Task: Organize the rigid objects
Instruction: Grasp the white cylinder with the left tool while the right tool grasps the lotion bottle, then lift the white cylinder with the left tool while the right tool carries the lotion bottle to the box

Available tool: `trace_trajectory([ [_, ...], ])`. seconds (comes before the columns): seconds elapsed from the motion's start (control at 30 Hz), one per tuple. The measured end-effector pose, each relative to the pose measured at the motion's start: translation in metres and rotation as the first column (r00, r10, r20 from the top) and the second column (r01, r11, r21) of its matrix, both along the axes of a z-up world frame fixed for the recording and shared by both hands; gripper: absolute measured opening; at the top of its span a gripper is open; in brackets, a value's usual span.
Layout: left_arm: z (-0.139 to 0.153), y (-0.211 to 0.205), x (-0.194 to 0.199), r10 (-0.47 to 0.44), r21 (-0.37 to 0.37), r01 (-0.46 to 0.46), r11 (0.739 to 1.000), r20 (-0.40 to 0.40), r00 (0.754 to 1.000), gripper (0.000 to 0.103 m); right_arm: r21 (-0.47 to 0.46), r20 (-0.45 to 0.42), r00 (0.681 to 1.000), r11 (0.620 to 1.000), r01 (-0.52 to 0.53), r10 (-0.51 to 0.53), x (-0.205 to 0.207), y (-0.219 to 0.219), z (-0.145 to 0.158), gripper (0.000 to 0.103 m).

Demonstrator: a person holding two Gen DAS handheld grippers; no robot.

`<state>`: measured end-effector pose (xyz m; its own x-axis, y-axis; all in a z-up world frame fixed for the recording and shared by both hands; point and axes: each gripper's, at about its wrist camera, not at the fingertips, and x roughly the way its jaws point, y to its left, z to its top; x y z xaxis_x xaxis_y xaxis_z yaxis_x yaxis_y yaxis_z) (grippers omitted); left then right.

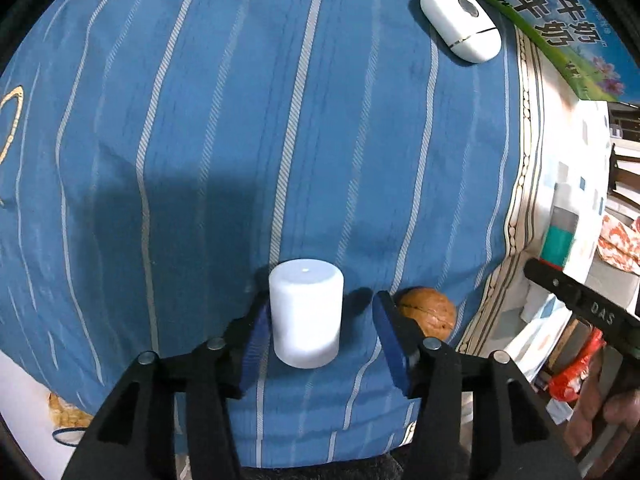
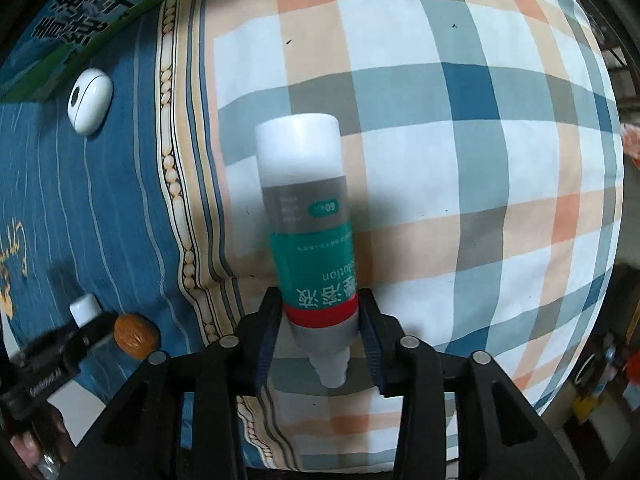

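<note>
On the blue striped cloth [image 1: 200, 120], near edge, a white cylinder [image 1: 306, 314] stands upright between the fingers of the left claw [image 1: 320, 332]. Left claw wide: left pad touching or nearly touching the cylinder wall, right pad clearly apart from it. No grip yet.

Walnut [image 1: 430, 314] lies just right of the left claw's right finger, beside the cloth's patterned border. White oval device [image 1: 460, 22] lies at the far right of the cloth, near a green printed carton [image 1: 560, 20].

Right claw [image 2: 320, 344] narrow, clamped on a labelled bottle [image 2: 308, 216] at the nozzle end, wide base pointing away, over the plaid cloth [image 2: 480, 160]. Whether the bottle touches that cloth: cannot tell.

Progress, judged: early to middle. One item in hand, one about to be gripped; walnut and oval device untouched. No grouping or destination visible, so what counts as finished is unclear.
</note>
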<state>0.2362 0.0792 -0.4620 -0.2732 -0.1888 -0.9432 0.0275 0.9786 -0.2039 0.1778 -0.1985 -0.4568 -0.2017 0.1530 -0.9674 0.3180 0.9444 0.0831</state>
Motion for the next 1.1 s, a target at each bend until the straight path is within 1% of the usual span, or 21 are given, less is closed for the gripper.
trace_trajectory([
  [0.07,0.0,0.005,0.001,-0.015,0.002,0.015,1.0,0.007,1.0,0.049,-0.015,-0.003,1.0,1.0,0.002,-0.002,-0.002,0.003,-0.003,0.046],
  [0.1,0.0,0.008,-0.004,-0.013,0.007,0.013,1.0,0.013,1.0,0.046,-0.026,-0.005,1.0,1.0,0.0,0.0,-0.003,0.004,-0.004,0.046],
  [0.13,0.002,0.005,-0.004,-0.016,0.018,0.015,1.0,0.024,1.0,0.041,-0.037,-0.007,1.0,0.999,-0.005,0.005,-0.002,0.006,-0.003,0.046],
  [0.17,0.002,0.001,-0.01,-0.032,0.044,0.03,0.999,0.036,0.999,0.033,-0.056,-0.011,1.0,0.998,-0.018,0.018,-0.003,0.009,-0.004,0.045],
  [0.2,0.003,-0.002,-0.014,-0.042,0.058,0.039,0.998,0.047,0.998,0.029,-0.072,-0.016,0.999,0.997,-0.029,0.028,0.0,0.011,-0.005,0.04],
  [0.27,0.004,-0.002,-0.016,-0.041,0.067,0.037,0.997,0.06,0.997,0.029,-0.089,-0.015,0.998,0.995,-0.055,0.053,0.002,0.017,-0.004,0.035],
  [0.37,0.011,-0.001,-0.02,-0.024,0.087,0.016,0.996,0.092,0.995,0.029,-0.105,-0.013,0.995,0.99,-0.096,0.095,0.001,0.025,-0.002,0.035],
  [0.47,0.025,-0.007,-0.023,-0.03,0.104,0.017,0.994,0.124,0.992,0.029,-0.086,0.0,0.995,0.991,-0.103,0.103,-0.001,0.039,0.004,0.035],
  [0.63,0.067,-0.013,-0.03,-0.02,0.072,0.007,0.997,0.177,0.984,0.029,-0.018,0.053,0.994,0.995,-0.096,0.096,-0.007,0.048,0.028,0.035],
  [0.73,0.102,-0.022,-0.03,-0.01,0.019,0.006,1.0,0.22,0.975,0.029,0.023,0.105,0.99,0.995,-0.092,0.09,-0.013,0.049,0.053,0.035],
  [0.8,0.133,-0.028,-0.026,-0.009,-0.023,0.015,1.0,0.263,0.965,0.029,0.056,0.147,0.986,0.995,-0.087,0.078,-0.015,0.05,0.073,0.035],
  [0.87,0.159,-0.034,-0.019,-0.011,-0.057,0.03,0.998,0.301,0.954,0.029,0.087,0.188,0.98,0.993,-0.083,0.065,-0.014,0.049,0.094,0.035],
  [0.9,0.173,-0.039,-0.009,-0.009,-0.076,0.035,0.997,0.316,0.949,0.029,0.103,0.21,0.976,0.991,-0.084,0.061,-0.016,0.05,0.106,0.035],
  [0.97,0.2,-0.049,0.0,-0.01,-0.108,0.051,0.993,0.353,0.936,0.029,0.12,0.261,0.964,0.989,-0.086,0.052,-0.01,0.049,0.131,0.035],
  [1.0,0.214,-0.054,0.007,-0.011,-0.12,0.06,0.991,0.374,0.927,0.029,0.124,0.281,0.958,0.988,-0.09,0.052,-0.014,0.047,0.143,0.035],
  [1.1,0.241,-0.065,0.039,-0.016,-0.142,0.083,0.986,0.417,0.909,0.029,0.143,0.351,0.936,0.985,-0.092,0.036,0.011,0.036,0.18,0.035],
])
